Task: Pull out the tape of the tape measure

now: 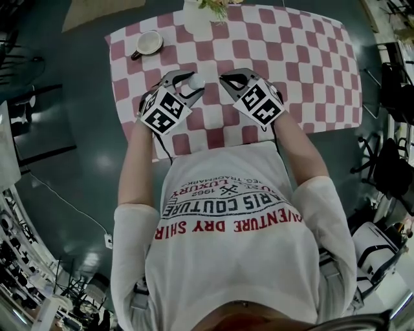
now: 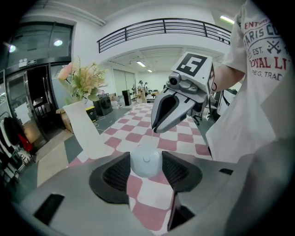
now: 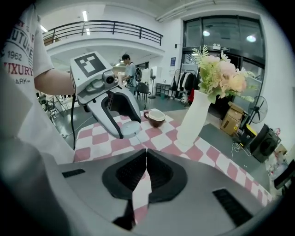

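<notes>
A small round white tape measure (image 1: 196, 81) sits between the jaws of my left gripper (image 1: 191, 83), above the red-and-white checked table (image 1: 297, 58). In the left gripper view the pads press on both sides of the tape measure (image 2: 146, 161). My right gripper (image 1: 222, 79) is shut, its tip just right of the case and apart from it. From the left gripper view, the right gripper (image 2: 156, 128) hangs close above and behind the case. No tape shows between the case and the right gripper. In its own view the right gripper (image 3: 146, 154) has its jaws together, and the left gripper (image 3: 125, 132) holds the tape measure (image 3: 130, 128).
A white vase (image 1: 195, 19) with flowers stands at the table's far edge, also seen as the vase (image 3: 191, 120) to the right and the vase (image 2: 85, 131) to the left. A brown cup (image 1: 147, 44) sits far left on the cloth. Dark floor surrounds the table.
</notes>
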`<state>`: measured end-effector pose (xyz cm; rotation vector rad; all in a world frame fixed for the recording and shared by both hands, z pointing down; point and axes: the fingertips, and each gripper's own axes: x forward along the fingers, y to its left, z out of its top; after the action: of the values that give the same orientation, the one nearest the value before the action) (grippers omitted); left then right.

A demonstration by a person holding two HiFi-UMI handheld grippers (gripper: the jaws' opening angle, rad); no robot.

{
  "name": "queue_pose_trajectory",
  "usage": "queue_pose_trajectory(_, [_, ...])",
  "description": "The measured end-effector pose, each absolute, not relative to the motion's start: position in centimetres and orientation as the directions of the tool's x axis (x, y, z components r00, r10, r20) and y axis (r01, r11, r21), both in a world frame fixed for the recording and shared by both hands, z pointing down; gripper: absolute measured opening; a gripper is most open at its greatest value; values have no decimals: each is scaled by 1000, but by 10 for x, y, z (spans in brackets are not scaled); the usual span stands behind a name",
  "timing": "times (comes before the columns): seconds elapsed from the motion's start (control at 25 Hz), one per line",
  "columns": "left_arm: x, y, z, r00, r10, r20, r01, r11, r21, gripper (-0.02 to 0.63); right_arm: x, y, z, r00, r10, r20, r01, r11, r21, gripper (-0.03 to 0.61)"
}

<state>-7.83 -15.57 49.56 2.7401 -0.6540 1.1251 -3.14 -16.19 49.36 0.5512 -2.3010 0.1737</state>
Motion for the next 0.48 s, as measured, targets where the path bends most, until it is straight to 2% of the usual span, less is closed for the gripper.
queue_pose_trajectory(0.2, [-93, -159, 494, 601, -393, 696, -480, -874, -79, 230, -17, -168, 494, -579, -419, 699, -551, 834, 43, 31])
queue_pose_trajectory(0.48, [-118, -154, 480, 603, -470, 644, -557, -827, -82, 230, -15, -165, 476, -569, -527, 631, -622, 778, 90, 31])
